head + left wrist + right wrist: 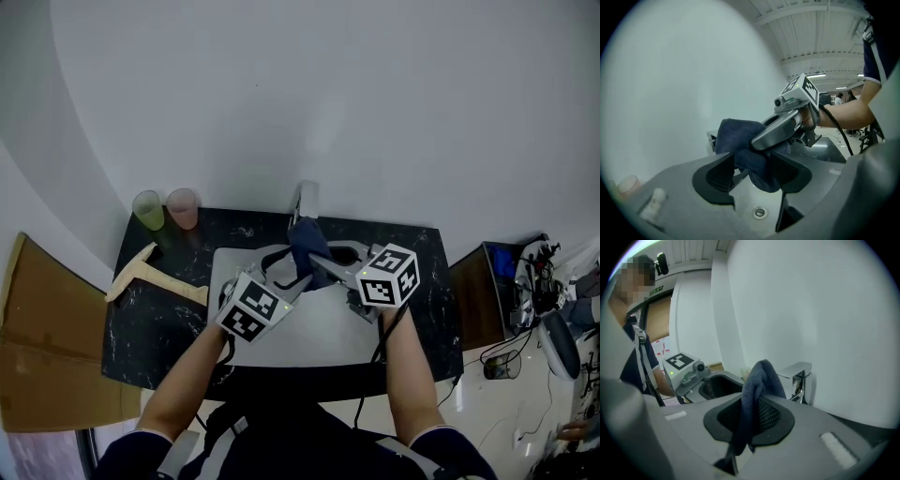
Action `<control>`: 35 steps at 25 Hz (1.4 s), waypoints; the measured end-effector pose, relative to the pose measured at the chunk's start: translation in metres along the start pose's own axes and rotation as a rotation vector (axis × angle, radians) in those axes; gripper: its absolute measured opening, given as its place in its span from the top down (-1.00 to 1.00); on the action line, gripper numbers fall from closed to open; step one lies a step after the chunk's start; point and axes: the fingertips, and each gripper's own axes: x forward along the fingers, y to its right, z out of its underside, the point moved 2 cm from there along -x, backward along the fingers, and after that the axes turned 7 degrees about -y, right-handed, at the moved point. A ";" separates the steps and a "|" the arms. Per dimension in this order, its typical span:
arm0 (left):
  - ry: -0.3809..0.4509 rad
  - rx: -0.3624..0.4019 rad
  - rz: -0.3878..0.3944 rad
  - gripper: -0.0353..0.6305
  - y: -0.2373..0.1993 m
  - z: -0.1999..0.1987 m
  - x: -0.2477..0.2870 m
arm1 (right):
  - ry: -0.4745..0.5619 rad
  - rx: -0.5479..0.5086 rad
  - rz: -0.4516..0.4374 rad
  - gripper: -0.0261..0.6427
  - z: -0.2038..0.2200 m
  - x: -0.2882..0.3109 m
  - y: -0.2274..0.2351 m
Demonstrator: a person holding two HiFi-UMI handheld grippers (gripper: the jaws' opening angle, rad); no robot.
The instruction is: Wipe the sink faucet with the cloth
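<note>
The right gripper [749,420] pinches the dark blue cloth [759,380] just short of the faucet [802,380] above the sink [319,328], and the left gripper [751,164] gapes wide, pressing nothing, so rubbing may tug the cloth from that single narrow pinch

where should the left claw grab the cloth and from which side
The loose lower fold of the cloth, below where the right claw pinches it. It hangs as a thick bunch between the open jaws of the left claw, so probably come straight in from the near side and close there, clear of the right claw's fingers.
</note>
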 end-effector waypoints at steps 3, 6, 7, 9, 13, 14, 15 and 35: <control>0.008 0.056 0.006 0.14 0.005 -0.005 0.001 | 0.047 0.007 -0.082 0.80 -0.011 -0.003 -0.019; 0.012 0.118 -0.011 0.15 0.007 -0.013 0.000 | 0.054 -0.003 -0.123 0.80 -0.015 -0.003 -0.031; 0.010 0.125 -0.009 0.15 0.008 -0.014 0.000 | 0.062 0.000 -0.118 0.80 -0.016 -0.004 -0.032; 0.005 0.124 0.001 0.47 0.008 -0.014 0.000 | 0.093 0.012 -0.101 0.77 -0.019 -0.007 -0.031; -0.002 0.090 -0.007 0.69 -0.005 -0.012 0.005 | 0.150 0.011 -0.045 0.36 -0.023 -0.010 -0.029; -0.008 0.075 -0.010 0.70 -0.011 -0.010 0.007 | 0.159 0.018 -0.016 0.33 -0.022 -0.012 -0.025; -0.016 0.058 -0.012 0.70 -0.017 -0.008 0.009 | 0.165 0.031 0.014 0.33 -0.020 -0.014 -0.020; -0.026 -0.102 -0.034 0.69 -0.093 -0.007 0.067 | 0.130 0.192 0.243 0.48 0.031 0.000 0.026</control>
